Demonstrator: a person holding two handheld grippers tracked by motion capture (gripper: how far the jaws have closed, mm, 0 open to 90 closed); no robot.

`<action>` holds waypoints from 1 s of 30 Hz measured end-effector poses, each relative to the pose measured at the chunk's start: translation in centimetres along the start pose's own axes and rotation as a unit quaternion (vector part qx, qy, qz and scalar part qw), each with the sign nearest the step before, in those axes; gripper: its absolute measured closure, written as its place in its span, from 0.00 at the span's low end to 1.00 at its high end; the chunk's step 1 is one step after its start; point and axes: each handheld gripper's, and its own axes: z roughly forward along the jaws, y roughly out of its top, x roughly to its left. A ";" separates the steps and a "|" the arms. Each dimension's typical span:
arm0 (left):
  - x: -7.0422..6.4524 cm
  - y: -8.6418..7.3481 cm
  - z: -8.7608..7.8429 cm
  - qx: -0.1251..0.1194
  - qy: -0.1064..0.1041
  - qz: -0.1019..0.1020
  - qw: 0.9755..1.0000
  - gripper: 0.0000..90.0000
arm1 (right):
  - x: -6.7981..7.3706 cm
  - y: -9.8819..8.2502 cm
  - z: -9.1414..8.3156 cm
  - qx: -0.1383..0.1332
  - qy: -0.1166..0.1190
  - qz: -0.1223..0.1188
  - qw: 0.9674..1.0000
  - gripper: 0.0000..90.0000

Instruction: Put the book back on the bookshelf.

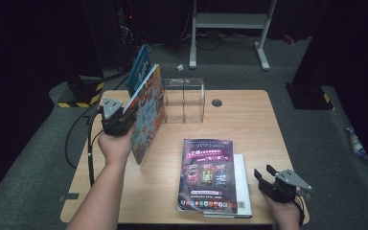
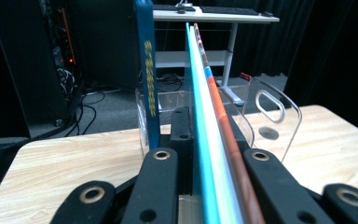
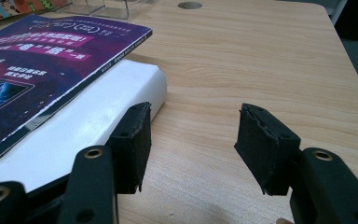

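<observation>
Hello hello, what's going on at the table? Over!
Left gripper shut on colourful book, held upright beside clear rack. Right gripper open, empty, beside purple magazine. Blue book already in rack.

Colourful thin book (image 1: 146, 115), upright, perhaps tilted

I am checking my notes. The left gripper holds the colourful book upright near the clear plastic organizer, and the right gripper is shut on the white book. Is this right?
Not fully. The right gripper is open, its jaws apart over bare table beside the white book, as the right gripper view shows. The left gripper does hold the colourful book upright near the clear plastic organizer.
</observation>
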 end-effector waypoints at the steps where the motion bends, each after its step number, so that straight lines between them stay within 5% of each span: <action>1: 0.1 0.2 0.1 0.000 0.002 -0.001 1.000 0.90 | 0.0 0.0 0.0 0.000 0.000 0.001 1.000 0.49; 6: 0.0 1.5 0.9 0.005 0.011 0.005 1.000 0.90 | -0.1 0.0 -0.1 -0.002 0.000 0.001 1.000 0.49; 12: 0.2 3.3 0.7 -0.019 0.022 -0.005 1.000 0.90 | -0.2 0.0 -0.1 -0.004 0.000 0.004 1.000 0.50; 17: -0.4 4.2 1.2 -0.031 0.035 0.007 0.999 0.90 | -0.1 0.1 -0.1 -0.005 0.000 0.001 1.000 0.50; 30: -2.1 3.5 4.8 -0.032 0.058 0.014 0.998 0.90 | 0.0 0.0 -0.2 -0.005 0.004 0.001 1.000 0.50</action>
